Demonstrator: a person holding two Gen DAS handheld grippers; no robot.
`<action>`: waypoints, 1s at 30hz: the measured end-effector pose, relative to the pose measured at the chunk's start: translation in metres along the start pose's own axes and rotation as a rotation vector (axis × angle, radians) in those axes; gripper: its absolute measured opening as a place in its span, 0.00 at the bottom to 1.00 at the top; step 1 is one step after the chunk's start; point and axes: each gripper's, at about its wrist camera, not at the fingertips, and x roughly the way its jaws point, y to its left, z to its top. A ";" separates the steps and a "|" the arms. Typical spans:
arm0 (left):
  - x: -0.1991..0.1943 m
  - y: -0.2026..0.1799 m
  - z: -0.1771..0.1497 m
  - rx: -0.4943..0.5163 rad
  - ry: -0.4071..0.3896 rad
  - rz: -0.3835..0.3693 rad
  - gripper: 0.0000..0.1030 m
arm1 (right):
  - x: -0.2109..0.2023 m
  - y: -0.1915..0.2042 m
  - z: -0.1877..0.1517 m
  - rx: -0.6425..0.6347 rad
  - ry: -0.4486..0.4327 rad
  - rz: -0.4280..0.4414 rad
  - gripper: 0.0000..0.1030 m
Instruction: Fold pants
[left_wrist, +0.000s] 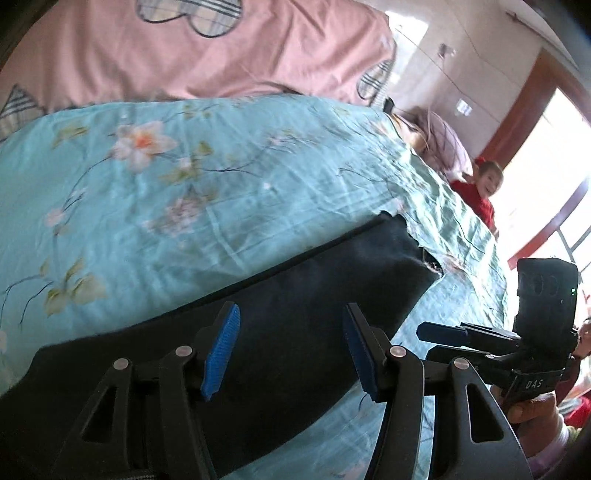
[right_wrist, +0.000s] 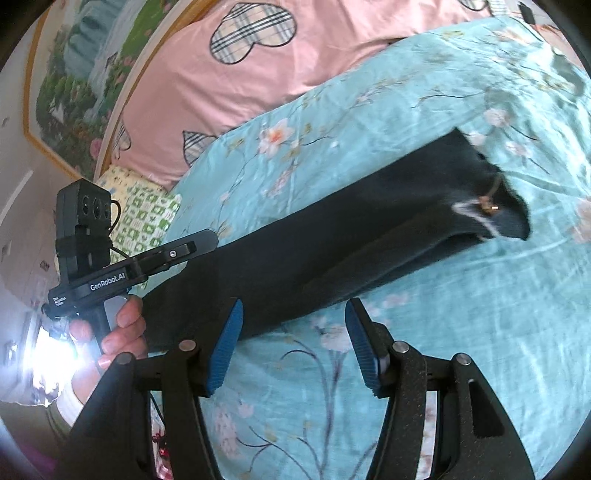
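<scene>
Both tongs (left_wrist: 291, 347) (right_wrist: 293, 345) spread, empty, dark pants (left_wrist: 295, 295) blurred, possibly folded lengthwise

Black pants (right_wrist: 332, 251) on a turquoise floral sheet (right_wrist: 406, 369); pink quilt (right_wrist: 229, 88) with plaid hearts.

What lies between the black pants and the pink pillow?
Only bare turquoise floral bedsheet separates the black pants from the pink pillow; the right wrist view shows this.
</scene>
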 end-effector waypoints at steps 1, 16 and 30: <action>0.004 -0.004 0.003 0.008 0.005 -0.006 0.57 | -0.002 -0.004 0.001 0.006 -0.002 -0.002 0.57; 0.035 -0.023 0.027 0.063 0.067 -0.039 0.57 | -0.014 -0.032 0.003 0.083 -0.043 -0.010 0.58; 0.088 -0.067 0.061 0.224 0.169 -0.090 0.58 | -0.030 -0.082 0.017 0.276 -0.130 -0.040 0.58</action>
